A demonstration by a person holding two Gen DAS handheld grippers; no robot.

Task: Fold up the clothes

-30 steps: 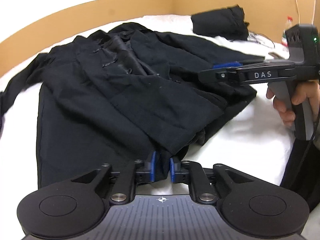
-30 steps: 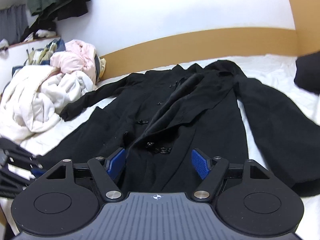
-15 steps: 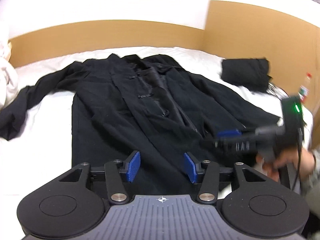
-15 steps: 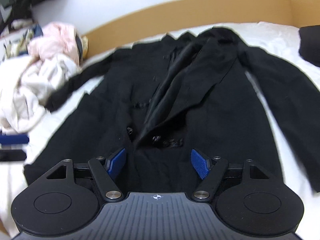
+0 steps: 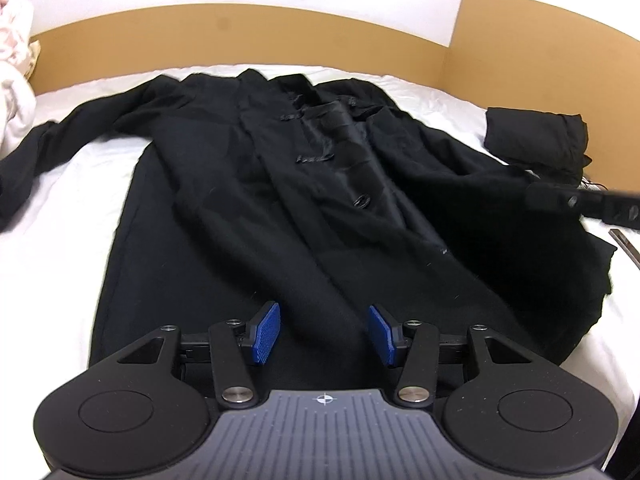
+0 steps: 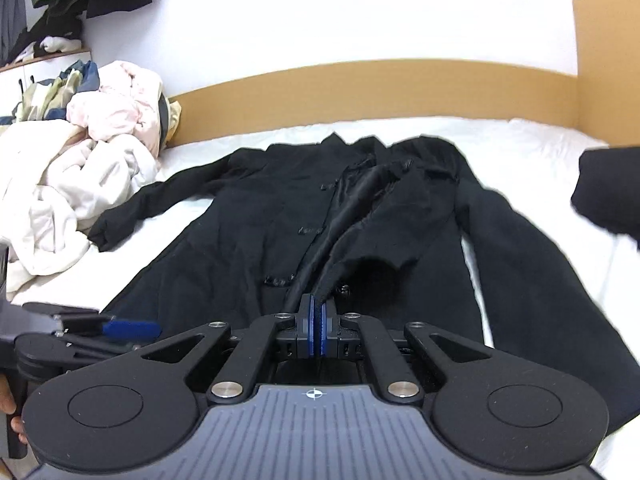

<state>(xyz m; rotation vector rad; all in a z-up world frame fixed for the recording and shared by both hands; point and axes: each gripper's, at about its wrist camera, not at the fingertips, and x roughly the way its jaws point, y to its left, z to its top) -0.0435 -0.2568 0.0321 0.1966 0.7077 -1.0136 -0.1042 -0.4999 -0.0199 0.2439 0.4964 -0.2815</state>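
A long black coat (image 5: 248,216) lies spread front-up on a bed (image 5: 60,208) with a white sheet, its collar toward the tan headboard (image 5: 240,36) and its hem toward the cameras. Both sleeves stretch outward across the sheet, and the front carries a row of knotted fastenings down the middle. The right gripper (image 6: 319,330) has just closed: its blue pads are pressed together on the edge of the coat's right front panel, and that panel rises from the gripper in a raised fold, showing the shiny lining beneath it. The left gripper (image 5: 323,334) has its jaws spread about halfway, after opening within the last second; it hovers over the lower part of the coat, near the hem, with black cloth visible below the gap but the pads (image 5: 266,334) pressing on nothing. In the right wrist view the left gripper shows at the lower left edge, low over the sheet just beside the coat's hem. A folded black garment (image 5: 536,140) sits on the sheet near the right side of the bed, apart from the coat. A heap of pale and pink laundry (image 6: 80,176) is piled at the left end of the headboard, close to the end of the coat's left sleeve.
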